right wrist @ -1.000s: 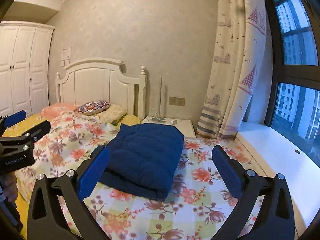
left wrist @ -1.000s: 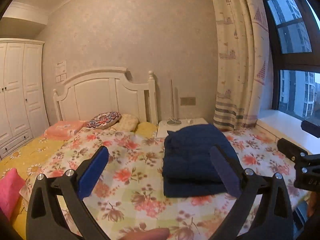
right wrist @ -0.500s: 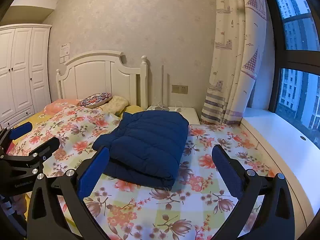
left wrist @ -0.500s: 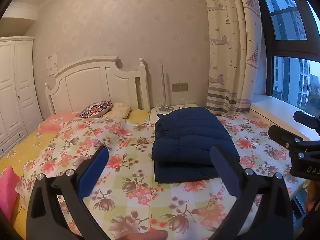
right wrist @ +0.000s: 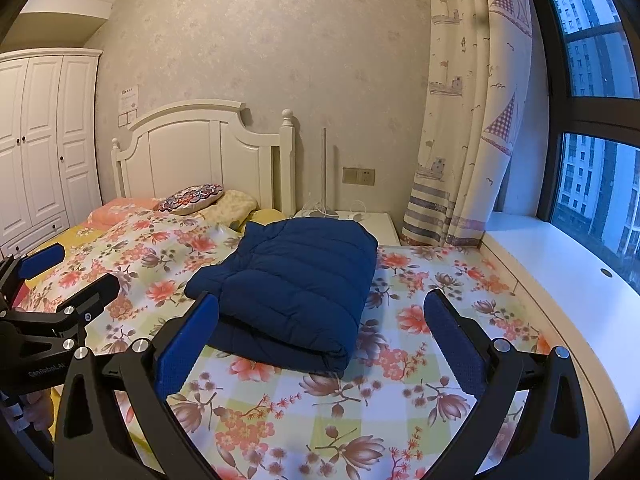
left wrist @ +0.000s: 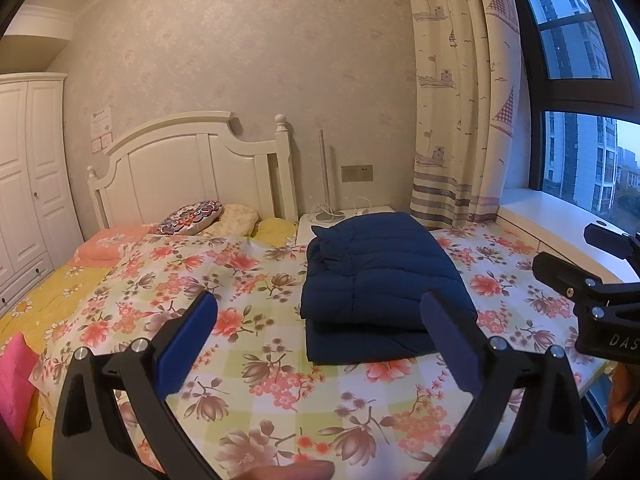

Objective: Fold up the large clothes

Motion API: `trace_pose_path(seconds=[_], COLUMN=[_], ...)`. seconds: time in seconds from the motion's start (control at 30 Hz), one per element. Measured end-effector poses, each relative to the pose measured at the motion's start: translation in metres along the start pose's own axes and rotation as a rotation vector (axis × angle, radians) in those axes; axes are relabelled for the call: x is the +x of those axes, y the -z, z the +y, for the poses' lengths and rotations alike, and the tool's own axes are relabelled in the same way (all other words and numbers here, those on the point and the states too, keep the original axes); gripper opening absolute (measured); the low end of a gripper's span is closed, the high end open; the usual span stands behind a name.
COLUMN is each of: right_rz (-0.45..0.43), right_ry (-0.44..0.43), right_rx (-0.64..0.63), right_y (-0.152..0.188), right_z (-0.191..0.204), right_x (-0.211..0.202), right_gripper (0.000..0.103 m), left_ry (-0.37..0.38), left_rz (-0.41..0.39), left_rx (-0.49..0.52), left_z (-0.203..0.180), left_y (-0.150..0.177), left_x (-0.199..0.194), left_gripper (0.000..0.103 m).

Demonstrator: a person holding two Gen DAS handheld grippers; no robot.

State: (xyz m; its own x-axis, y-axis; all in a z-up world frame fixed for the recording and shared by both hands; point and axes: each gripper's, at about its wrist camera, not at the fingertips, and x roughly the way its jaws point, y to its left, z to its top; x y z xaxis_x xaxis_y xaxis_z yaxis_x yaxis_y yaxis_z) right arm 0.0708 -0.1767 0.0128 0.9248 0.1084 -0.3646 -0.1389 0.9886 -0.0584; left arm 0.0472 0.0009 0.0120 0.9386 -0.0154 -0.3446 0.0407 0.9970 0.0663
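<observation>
A navy quilted jacket (left wrist: pixel 380 276) lies folded into a thick rectangle on the floral bedspread (left wrist: pixel 240 280), toward the window side of the bed. The same folded jacket (right wrist: pixel 296 280) fills the middle of the right wrist view. My left gripper (left wrist: pixel 320 336) hovers above the bedspread in front of the jacket, open and holding nothing. My right gripper (right wrist: pixel 322 332) is also open and empty, held short of the jacket's near edge. Each gripper shows at the edge of the other's view: the right gripper (left wrist: pixel 592 276) and the left gripper (right wrist: pixel 60 280).
A white headboard (left wrist: pixel 192 168) and several pillows (left wrist: pixel 192 216) lie at the far end. A white nightstand (right wrist: pixel 360 220) with cables stands by the patterned curtain (left wrist: pixel 456 100). A white window ledge (right wrist: pixel 560 264) runs along the right. A wardrobe (right wrist: pixel 44 140) stands at the left.
Both grippers have pulled back and risen slightly from the jacket, so more bedspread shows in front. The jacket stays folded and still. Both grippers remain open.
</observation>
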Motion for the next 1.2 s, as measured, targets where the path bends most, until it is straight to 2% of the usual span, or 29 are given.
trace_pose_path(seconds=[1.2], right_rz=[0.011], right_ry=[-0.003], right_rx=[0.009], right_y=[0.0049], right_z=[0.0074], right_x=[0.0014], right_gripper=[0.099], left_ry=[-0.004], left_rz=[0.015], left_rx=[-0.01], left_z=[-0.0027], left_y=[0.0042], left_x=[0.001], left_gripper=[0.101])
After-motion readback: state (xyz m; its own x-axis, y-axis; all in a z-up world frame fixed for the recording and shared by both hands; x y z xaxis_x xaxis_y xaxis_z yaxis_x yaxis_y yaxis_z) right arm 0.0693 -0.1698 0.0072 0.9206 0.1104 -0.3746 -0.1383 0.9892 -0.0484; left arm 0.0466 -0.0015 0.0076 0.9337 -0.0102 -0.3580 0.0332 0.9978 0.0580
